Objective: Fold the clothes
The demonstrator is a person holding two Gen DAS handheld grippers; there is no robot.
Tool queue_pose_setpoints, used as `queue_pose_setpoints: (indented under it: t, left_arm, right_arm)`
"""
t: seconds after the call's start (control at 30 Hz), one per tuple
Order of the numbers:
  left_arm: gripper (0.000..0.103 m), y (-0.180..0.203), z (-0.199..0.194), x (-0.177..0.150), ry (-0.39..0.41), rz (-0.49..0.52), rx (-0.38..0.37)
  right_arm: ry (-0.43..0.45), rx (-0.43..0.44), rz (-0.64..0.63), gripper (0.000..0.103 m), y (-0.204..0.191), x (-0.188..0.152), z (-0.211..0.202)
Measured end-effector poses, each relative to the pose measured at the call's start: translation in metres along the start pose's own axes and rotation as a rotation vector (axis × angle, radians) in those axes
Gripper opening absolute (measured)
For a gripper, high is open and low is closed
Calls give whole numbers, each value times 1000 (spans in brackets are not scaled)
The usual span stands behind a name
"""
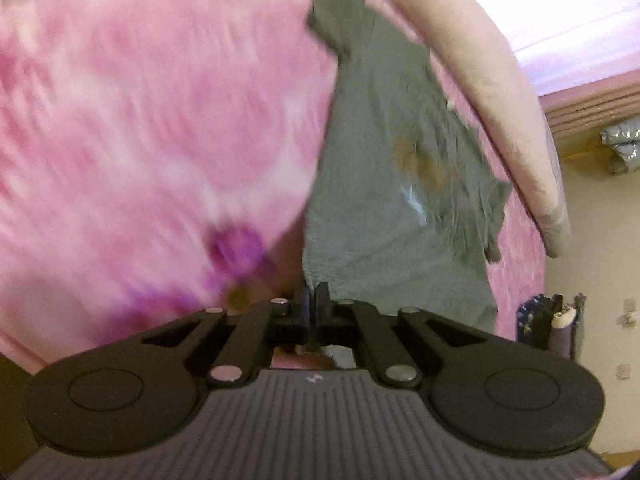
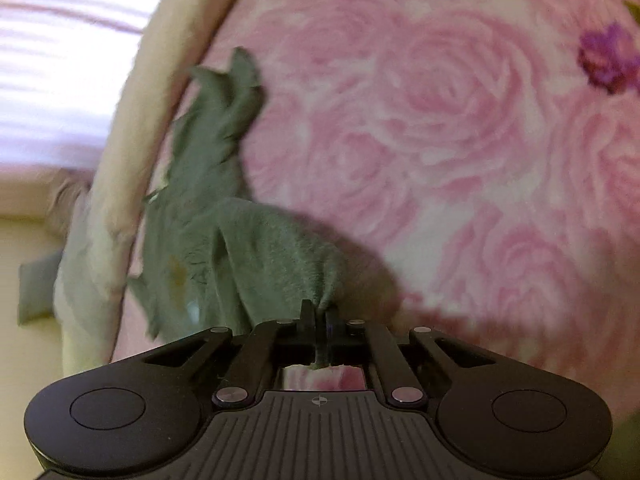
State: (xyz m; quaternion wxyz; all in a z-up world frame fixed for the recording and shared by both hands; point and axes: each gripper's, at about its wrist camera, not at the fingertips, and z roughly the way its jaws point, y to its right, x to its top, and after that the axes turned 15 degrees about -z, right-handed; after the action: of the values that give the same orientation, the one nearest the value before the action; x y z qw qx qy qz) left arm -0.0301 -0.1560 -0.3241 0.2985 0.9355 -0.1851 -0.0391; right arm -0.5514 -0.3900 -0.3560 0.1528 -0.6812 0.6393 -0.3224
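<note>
A grey-green T-shirt (image 1: 384, 184) with an orange print lies stretched over a pink rose-patterned blanket (image 1: 140, 120). My left gripper (image 1: 313, 300) is shut on one edge of the shirt, the cloth pinched between its black fingers. In the right wrist view the same T-shirt (image 2: 256, 248) rises in a bunched fold from the blanket (image 2: 440, 120) into my right gripper (image 2: 319, 316), which is shut on it. A scrap of cloth hangs down behind the fingers. The left view is blurred by motion.
A cream pillow or rolled cover (image 1: 500, 92) runs along the blanket's edge beside the shirt, seen also as a pale roll (image 2: 132, 132). Beyond it lie a beige floor (image 1: 592, 240), bags (image 1: 548, 320) and a grey cloth (image 2: 36, 292) on the floor.
</note>
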Motion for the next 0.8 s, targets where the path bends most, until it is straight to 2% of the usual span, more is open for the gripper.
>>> queue_pose_setpoints:
  t: [0.1,0.2,0.3,0.4,0.43,0.47,0.5,0.57,0.67,0.8]
  left_arm:
    - [0,-10,-29,14,40,50,90]
    - [0,-23,-22,13,10,82,171]
    - [1,-39,-5,1,-43,132,251]
    - [8,-43,15,-14,-110,201,351]
    - [10,-43,19,-18,-133,233,384]
    - [10,-42,20,-20,-149,258,394]
    - [10,-39,17,-20,-161,278,391]
    - [11,-32,10,-11,-155,286,364]
    - [11,-18,4,14,-95,267,313]
    - [11,12,18,49,-36,266,242]
  right_arm:
    - [-33,10,-68,3,-11,-4,-16]
    - [-84,-16,-127,3,-22,-14,-21]
    - [-155,-162,-127,3,-15,-30,-10]
    - [-217,-336,-110,6,-5,-42,2]
    - [-226,-354,-110,32,-5,-41,3]
    - [-211,-352,-110,48,-6,-34,3]
    - [-184,-351,-115,69,-9,-23,4]
    - [-130,-348,-124,69,-15,-2,4]
    - [-50,-343,-138,69,-23,30,5]
    - [48,-316,-184,69,-36,86,22]
